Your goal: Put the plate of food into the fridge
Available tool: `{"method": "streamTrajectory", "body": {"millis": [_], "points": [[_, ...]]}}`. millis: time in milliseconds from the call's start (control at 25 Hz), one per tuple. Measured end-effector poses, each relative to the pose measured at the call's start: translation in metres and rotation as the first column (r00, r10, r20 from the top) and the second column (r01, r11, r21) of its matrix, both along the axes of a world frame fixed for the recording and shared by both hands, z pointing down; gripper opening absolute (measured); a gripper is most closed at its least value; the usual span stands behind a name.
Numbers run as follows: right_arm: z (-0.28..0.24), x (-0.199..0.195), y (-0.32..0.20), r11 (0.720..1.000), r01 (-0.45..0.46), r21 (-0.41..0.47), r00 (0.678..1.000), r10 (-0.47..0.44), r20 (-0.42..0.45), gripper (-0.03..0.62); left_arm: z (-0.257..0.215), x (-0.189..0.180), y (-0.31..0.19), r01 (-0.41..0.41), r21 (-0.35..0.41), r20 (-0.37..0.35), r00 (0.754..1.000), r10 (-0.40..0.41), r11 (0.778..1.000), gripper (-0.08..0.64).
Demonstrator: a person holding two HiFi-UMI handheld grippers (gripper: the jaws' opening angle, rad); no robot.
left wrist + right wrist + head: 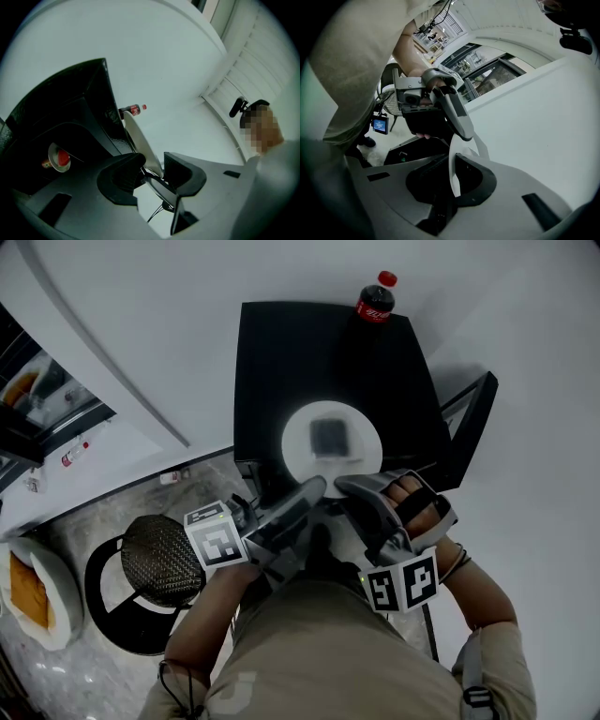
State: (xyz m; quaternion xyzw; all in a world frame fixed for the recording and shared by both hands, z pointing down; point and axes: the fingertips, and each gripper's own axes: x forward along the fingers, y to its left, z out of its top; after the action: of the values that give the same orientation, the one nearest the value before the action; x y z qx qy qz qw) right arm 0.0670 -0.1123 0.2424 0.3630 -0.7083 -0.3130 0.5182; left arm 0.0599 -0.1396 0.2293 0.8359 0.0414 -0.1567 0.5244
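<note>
nearest the camera, the person's forearms are seen, each carrying a gripper with its marker cube. the left gripper (152, 165) is found released: its jaws stand wide apart, with the near rim of the plate (362, 427) passing edge-on between them and a gap left on one side. the right gripper (451, 177) is found clenched on the same near rim, a little to the right, the thin white edge being pinched between its jaws. both grippers are noted side by side at the plate's near edge.

the plate is located over the near edge of the black table (281, 352), slightly overhanging it; whether it rests there or is lifted clear cannot be told. a dark square portion of food (328, 437) is recorded at the plate's centre.

on the floor to the left, a stool (161, 559) with a woven black seat is noted. at the table's far edge, a cola bottle (375, 298) with a red cap is recorded upright. a glass-fronted unit (37, 395) is seen at the far left; it cannot be confirmed as the fridge.
</note>
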Motion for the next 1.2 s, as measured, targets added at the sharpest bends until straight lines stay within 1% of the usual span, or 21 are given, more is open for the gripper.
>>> {"method": "streamTrajectory", "body": {"millis": [80,200,400,600,680,840,920,1040,1080,1120,1200], "points": [[0.001,-0.002,0.001,1.000,0.011,0.003,1.000,-0.011,-0.007,0.044,0.001,0.002,-0.002,0.006,-0.005,0.001,1.000,-0.006,1.000,0.150],[0.001,-0.002,0.000,1.000,0.016,0.004,1.000,-0.016,-0.005,0.044,0.002,0.004,-0.003,-0.008,-0.029,-0.015,1.000,0.008,1.000,0.150],[0.001,-0.005,0.001,1.000,0.015,0.021,1.000,-0.015,-0.016,0.044,0.006,0.005,-0.006,-0.003,-0.089,-0.031,1.000,0.001,0.996,0.150],[0.004,-0.006,0.003,1.000,0.012,0.021,1.000,-0.012,0.010,0.046,0.010,0.005,-0.006,-0.012,-0.150,-0.047,0.999,0.005,0.989,0.147],[0.005,-0.005,0.002,1.000,0.003,0.007,0.999,-0.004,0.043,0.046,0.011,0.006,-0.006,-0.020,-0.179,-0.062,0.998,0.009,0.984,0.136],[0.005,-0.004,0.003,0.998,-0.029,-0.048,0.987,0.036,0.154,0.055,0.012,0.008,-0.005,-0.052,-0.226,-0.072,0.997,0.037,0.973,0.121],[0.004,-0.003,0.006,0.992,-0.050,-0.113,0.965,0.077,0.250,0.058,0.015,0.008,-0.005,-0.053,-0.257,-0.061,0.997,0.038,0.965,0.113],[-0.004,0.000,0.011,0.974,-0.066,-0.215,0.892,0.154,0.424,0.144,0.019,0.006,-0.009,-0.047,-0.295,-0.048,0.998,0.034,0.954,0.086],[-0.006,0.002,0.011,0.970,-0.069,-0.232,0.872,0.172,0.459,0.153,0.019,0.007,-0.010,-0.047,-0.299,-0.046,0.998,0.035,0.953,0.084],[-0.007,0.004,0.010,0.968,-0.073,-0.241,0.858,0.184,0.480,0.153,0.019,0.007,-0.010,-0.047,-0.303,-0.044,0.998,0.035,0.952,0.084],[-0.009,0.008,0.009,0.967,-0.081,-0.242,0.848,0.195,0.494,0.163,0.018,0.009,-0.011,-0.047,-0.318,-0.045,0.998,0.034,0.947,0.083]]}}
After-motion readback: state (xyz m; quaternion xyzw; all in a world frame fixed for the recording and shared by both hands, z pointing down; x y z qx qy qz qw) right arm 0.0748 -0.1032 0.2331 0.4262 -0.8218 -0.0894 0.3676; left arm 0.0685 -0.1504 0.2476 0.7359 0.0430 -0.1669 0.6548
